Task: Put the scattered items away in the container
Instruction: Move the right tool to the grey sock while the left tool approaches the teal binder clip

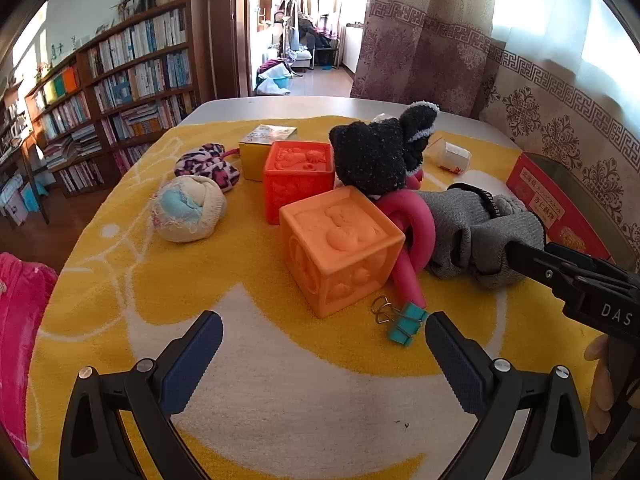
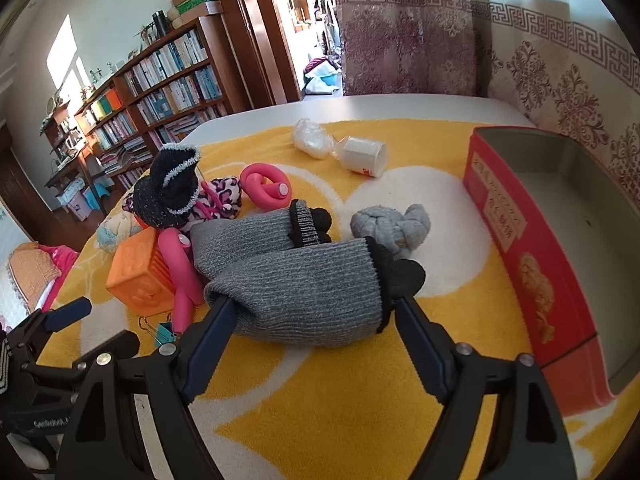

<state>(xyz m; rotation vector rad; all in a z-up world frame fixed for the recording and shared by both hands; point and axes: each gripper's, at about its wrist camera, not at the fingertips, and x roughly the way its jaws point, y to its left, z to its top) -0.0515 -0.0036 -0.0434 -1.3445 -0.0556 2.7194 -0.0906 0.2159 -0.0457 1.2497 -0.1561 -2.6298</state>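
The right tool (image 2: pixel 310 312) pinches the near edge of the grey sock (image 2: pixel 296 284), which lies on the yellow desk cloth (image 2: pixel 360 408). The red tin (image 2: pixel 516 236) stands at 3 o'clock of it, open side up. The left tool (image 1: pixel 324 340) is spread and holds nothing, with the orange block (image 1: pixel 340 248) at 12 o'clock and a teal clip (image 1: pixel 408 322) by its right finger.

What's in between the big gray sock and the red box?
Mostly bare yellow-and-white blanket, as the right wrist view shows. Farther back, a small knotted gray sock ball sits between the gray sock and the red box.
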